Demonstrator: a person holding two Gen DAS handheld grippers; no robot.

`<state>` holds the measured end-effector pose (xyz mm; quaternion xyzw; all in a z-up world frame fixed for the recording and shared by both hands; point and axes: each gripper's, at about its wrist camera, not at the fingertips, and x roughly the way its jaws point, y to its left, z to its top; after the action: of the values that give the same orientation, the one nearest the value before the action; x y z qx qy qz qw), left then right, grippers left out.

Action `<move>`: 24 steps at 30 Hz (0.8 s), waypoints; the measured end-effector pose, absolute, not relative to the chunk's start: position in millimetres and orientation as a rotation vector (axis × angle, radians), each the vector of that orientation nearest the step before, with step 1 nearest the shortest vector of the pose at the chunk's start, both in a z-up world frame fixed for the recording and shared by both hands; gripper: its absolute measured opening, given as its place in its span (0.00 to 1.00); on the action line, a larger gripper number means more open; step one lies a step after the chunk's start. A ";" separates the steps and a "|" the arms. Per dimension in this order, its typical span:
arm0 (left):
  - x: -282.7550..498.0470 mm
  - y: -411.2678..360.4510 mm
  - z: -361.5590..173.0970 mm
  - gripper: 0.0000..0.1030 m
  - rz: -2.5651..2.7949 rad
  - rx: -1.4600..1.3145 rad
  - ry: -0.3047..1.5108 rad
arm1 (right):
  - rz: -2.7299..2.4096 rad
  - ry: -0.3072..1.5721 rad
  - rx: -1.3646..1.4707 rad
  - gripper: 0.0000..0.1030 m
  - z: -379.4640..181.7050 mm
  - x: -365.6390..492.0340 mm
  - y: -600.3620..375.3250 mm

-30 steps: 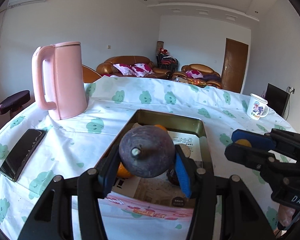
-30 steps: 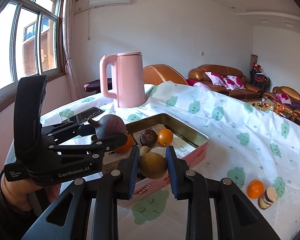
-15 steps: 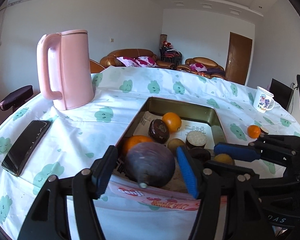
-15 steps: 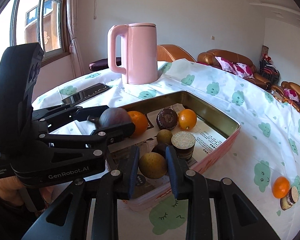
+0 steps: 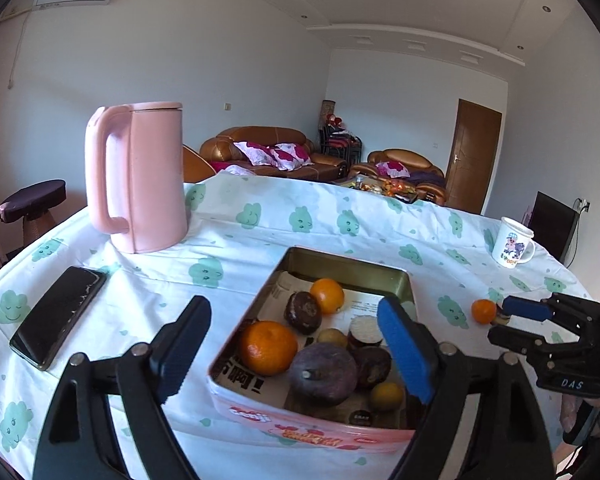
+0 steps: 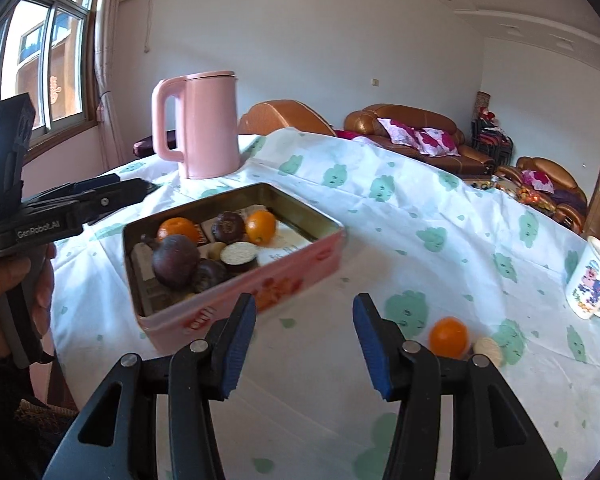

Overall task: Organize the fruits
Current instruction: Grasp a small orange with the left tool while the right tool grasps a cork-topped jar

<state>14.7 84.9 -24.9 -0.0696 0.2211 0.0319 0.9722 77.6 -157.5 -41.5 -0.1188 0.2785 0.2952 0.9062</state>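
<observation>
A: Near field, left wrist view. Left gripper (image 5: 296, 354) at bottom centre, jaws spread wide, nothing between the blue pads. Half a second ago it clamped the large purple fruit (image 5: 323, 372); that fruit now lies loose in the near end of the tin box (image 5: 352, 268), stem toward the camera.

B: Confirmed. Right wrist view: right gripper (image 6: 304, 344) at lower centre, also spread wide and empty, over bare tablecloth (image 6: 380, 240). Earlier it held a yellow-brown round fruit (image 5: 386, 396); this now sits in the near right corner of the tin, just beside the purple fruit.

A: Other contents of the tin, centre of frame: large orange (image 5: 269, 347) left of the purple fruit, touching it; a dark round fruit (image 5: 302, 312) and a small orange (image 5: 327, 296) behind; a cut dark fruit with pale face (image 5: 365, 330) to the right. All rest on printed paper lining.

B: Outside the tin, right of frame: a small tangerine (image 6: 448, 337) on the cloth with a pale cut piece (image 6: 487, 351) touching it. The view has swung right since the earlier frame, so these sit nearer the jaws.

A: Further back: black phone (image 5: 58, 316) at left, pink kettle (image 5: 138, 176) upper left, cartoon mug (image 5: 514, 247) at right edge.
</observation>
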 end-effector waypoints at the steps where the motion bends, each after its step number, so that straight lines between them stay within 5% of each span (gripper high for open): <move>1: 16.8 75.9 -23.5 0.90 0.046 -0.131 0.444 | 0.572 0.582 -0.236 0.51 -40.8 83.3 -170.1; 10: 47.7 -10.9 -13.9 0.90 -0.120 -0.023 0.454 | 0.347 0.647 -0.145 0.51 -48.5 122.3 -256.0; 21: 101.3 -73.8 -35.2 0.90 -0.203 0.053 0.575 | 0.457 0.825 -0.143 0.51 -80.4 161.4 -234.4; 24: 109.8 -84.2 -41.8 0.90 -0.230 0.051 0.603 | 0.453 0.829 -0.120 0.35 -81.0 164.8 -237.5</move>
<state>109.8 -84.2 -41.8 0.0248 0.2963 -0.1132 0.9480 164.8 -237.5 -81.0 -0.0576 0.3992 0.2182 0.8887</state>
